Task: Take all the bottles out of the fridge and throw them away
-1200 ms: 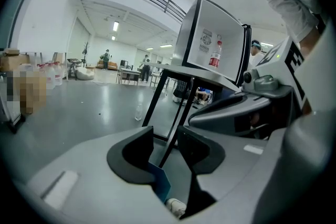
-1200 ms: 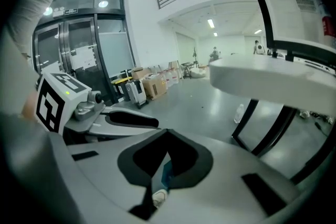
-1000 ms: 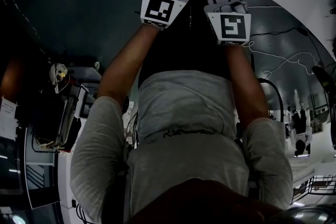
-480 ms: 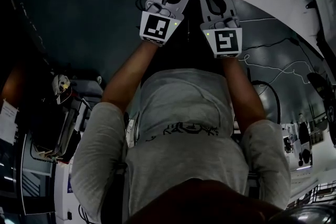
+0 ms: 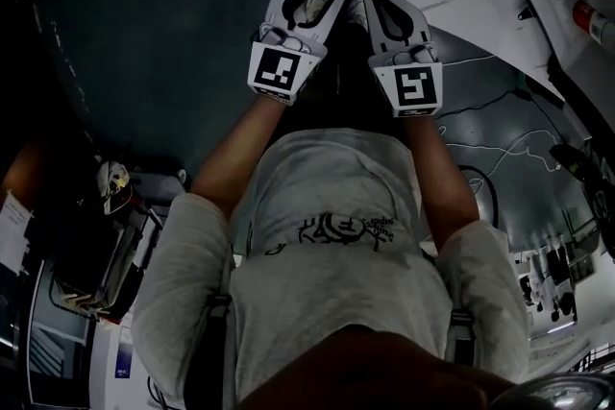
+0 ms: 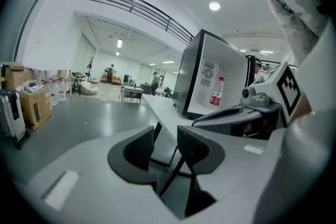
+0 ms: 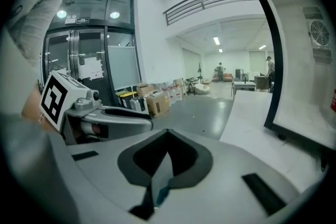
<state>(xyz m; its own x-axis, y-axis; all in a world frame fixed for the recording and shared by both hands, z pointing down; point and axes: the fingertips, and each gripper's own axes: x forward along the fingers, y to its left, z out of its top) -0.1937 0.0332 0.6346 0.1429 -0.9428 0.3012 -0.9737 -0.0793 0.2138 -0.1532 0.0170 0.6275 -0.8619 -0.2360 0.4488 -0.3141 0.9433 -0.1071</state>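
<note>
Red-labelled clear bottle [image 6: 216,92] stands upright inside the open fridge [image 6: 189,81], which sits on a white counter [image 6: 157,110]. It is not yet removed.

Step in hand, by my reading: the approach, before the first pick.
- Left gripper [image 6: 165,141]: jaws apart, nothing between them.
- Right gripper [image 7: 167,152]: jaws pressed together, empty.
- Both are held side by side, well short of the fridge.

The next move calls for bringing the left gripper in to the bottle and closing on its body. The right must open before it can take anything.

Hard to make out:
- The head view is very dark.
- The fridge interior is mostly cut off, so the bottle count is unknown.
- A red patch [image 7: 333,99] at the edge of the right gripper view may be a second bottle; I cannot tell.
- No bin is visible.
</note>
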